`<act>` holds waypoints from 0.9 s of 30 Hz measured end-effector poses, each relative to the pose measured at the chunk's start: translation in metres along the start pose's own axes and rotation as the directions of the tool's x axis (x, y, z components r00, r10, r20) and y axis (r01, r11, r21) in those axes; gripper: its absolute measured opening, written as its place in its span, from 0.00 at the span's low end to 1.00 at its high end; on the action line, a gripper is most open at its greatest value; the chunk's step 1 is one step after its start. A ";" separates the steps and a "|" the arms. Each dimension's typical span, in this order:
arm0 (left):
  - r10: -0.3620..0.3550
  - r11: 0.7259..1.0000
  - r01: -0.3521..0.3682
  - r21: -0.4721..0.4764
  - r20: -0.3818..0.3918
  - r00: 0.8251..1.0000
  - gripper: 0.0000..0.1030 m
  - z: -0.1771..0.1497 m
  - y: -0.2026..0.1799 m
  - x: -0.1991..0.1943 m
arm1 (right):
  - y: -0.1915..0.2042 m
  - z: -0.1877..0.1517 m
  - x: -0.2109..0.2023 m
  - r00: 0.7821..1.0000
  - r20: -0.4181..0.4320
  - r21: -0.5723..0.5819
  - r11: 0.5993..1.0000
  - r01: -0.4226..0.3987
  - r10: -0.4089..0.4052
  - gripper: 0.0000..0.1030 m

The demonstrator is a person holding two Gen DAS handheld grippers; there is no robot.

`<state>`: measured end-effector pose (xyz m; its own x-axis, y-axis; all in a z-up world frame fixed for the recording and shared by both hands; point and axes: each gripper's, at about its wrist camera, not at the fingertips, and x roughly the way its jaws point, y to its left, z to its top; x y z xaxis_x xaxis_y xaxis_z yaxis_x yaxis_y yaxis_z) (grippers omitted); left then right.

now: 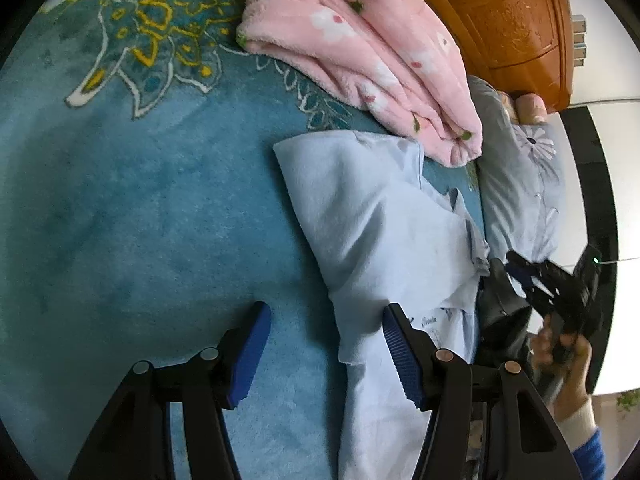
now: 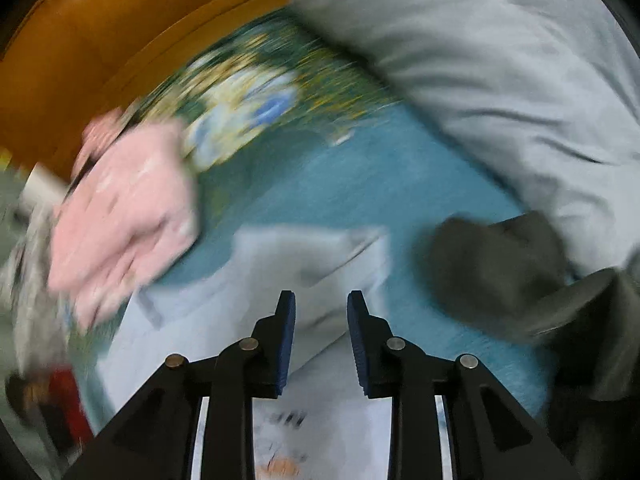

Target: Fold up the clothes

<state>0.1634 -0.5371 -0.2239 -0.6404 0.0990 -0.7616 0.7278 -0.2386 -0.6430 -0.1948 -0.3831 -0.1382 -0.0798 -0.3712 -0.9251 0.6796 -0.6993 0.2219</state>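
Left wrist view: the left gripper (image 1: 326, 320) stands wide open, holding nothing. One pale blue garment (image 1: 384, 232) runs lengthwise ahead from under its right finger on the teal bedspread (image 1: 140, 220); one pink blanket (image 1: 360, 52) lies beyond.

Right wrist view, blurred: the right gripper (image 2: 321, 300) is partly open and empty above the same garment (image 2: 280, 280), with one dark garment (image 2: 492, 268) to its right.

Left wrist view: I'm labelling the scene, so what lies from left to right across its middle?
Teal floral blanket → light blue garment → grey floral pillow → right gripper, at the right edge.
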 end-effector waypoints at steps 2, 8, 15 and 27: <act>0.021 1.000 -0.021 0.007 0.011 1.000 0.61 -0.002 -0.003 0.000 | 0.026 -0.011 0.014 0.998 -0.059 -0.111 0.994 -0.027 0.020 0.26; 0.022 1.000 -0.022 0.004 0.026 0.999 0.59 -0.007 0.000 -0.004 | 0.064 -0.012 0.051 0.993 -0.114 -0.207 0.978 -0.032 0.008 0.26; -0.016 1.000 0.017 -0.024 0.032 0.999 0.59 -0.012 0.009 -0.010 | -0.007 0.034 0.010 0.970 0.114 0.113 0.972 0.204 -0.216 0.26; -0.029 0.999 0.028 -0.023 -0.044 0.999 0.60 -0.061 -0.016 -0.015 | -0.038 -0.122 -0.038 0.994 -0.091 0.027 0.998 0.059 -0.057 0.26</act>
<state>0.1762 -0.4757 -0.2071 -0.6500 0.1481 -0.7453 0.7148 -0.2138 -0.6659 -0.1291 -0.2681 -0.1491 -0.0515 -0.2737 -0.9604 0.6534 -0.7365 0.1749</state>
